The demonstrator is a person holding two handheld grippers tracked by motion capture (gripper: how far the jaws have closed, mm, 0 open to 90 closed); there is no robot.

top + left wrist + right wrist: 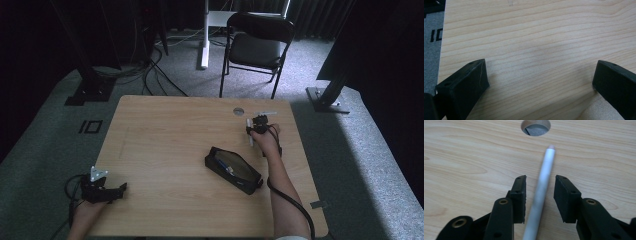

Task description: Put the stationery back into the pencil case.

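Two grippers work over a pale wooden table (165,150), and the black pencil case (233,170) lying open near the table's middle serves as the landmark. Beyond that case and to its right, toward the far edge, the right gripper (539,195) sits low over a slim white pen (543,182) that lies flat on the wood. Seen in the right gripper view, the pen runs lengthwise up the gap between the two black jaws, its rounded tip pointing toward a round cable hole (535,127) in the tabletop just past it. The jaws stand partly parted, one on each side of the pen; a sliver of wood shows between each pad and the barrel, so the pen is straddled and not yet pinched. In the high view the same gripper (256,126) shows in the person's right hand, with the pen (250,134) under it. Well to the left of the case, at the near left corner of the table, the left gripper (111,191) rests in the person's left hand; its own view shows its jaws spread wide over bare wood, grasping nothing.
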